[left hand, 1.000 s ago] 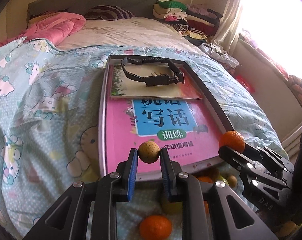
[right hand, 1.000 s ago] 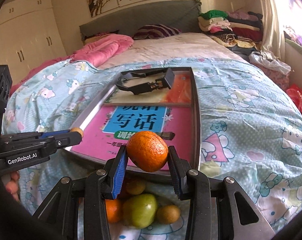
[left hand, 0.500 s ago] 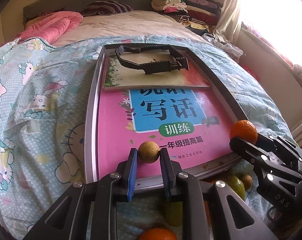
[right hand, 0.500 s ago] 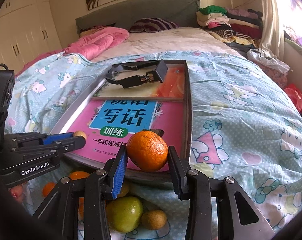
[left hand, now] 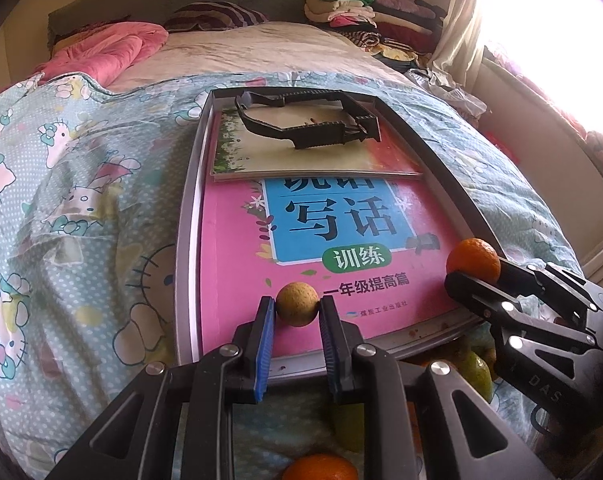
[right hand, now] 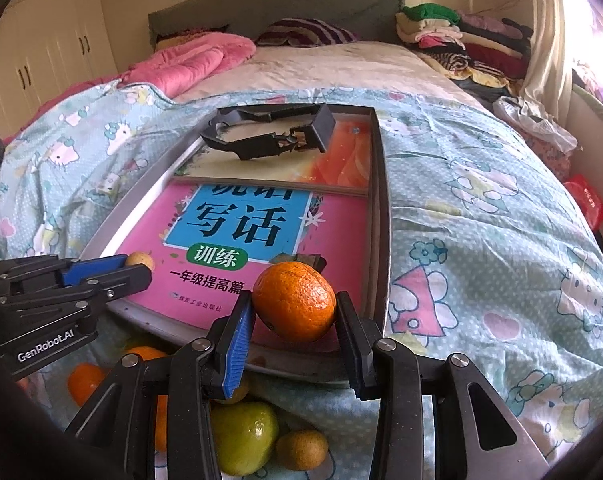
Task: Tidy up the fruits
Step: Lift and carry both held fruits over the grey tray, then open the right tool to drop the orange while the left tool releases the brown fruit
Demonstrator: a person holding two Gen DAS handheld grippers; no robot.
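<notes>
Orange peel fills the right gripper (right hand: pixel 295 312), whose fingers are clamped on a mandarin (right hand: pixel 294 301) held over the near right corner of a metal tray (right hand: pixel 382 216) that lies on a patterned bedspread (right hand: pixel 481 208). A small brown round fruit (left hand: pixel 296 305), possibly a longan, is pinched between the narrow-set fingers of the left gripper (left hand: pixel 296 310), above the near edge of the same tray. Most of the tray is covered by a pink workbook (left hand: pixel 301 248); a second book (left hand: pixel 301 156) is laid across its far end, and a black plastic frame (left hand: pixel 309 126) rests on that book. Loose fruit is seen on the bedspread just beyond the tray's near edge, below the grippers: a green apple-like fruit (right hand: pixel 243 438), another small brown fruit (right hand: pixel 301 450) touching it, and oranges (right hand: pixel 86 382) to the left, partly hidden by the gripper bodies. A pink quilt (right hand: pixel 193 62) and folded clothes (right hand: pixel 453 34) are piled at the far end of the bed.
</notes>
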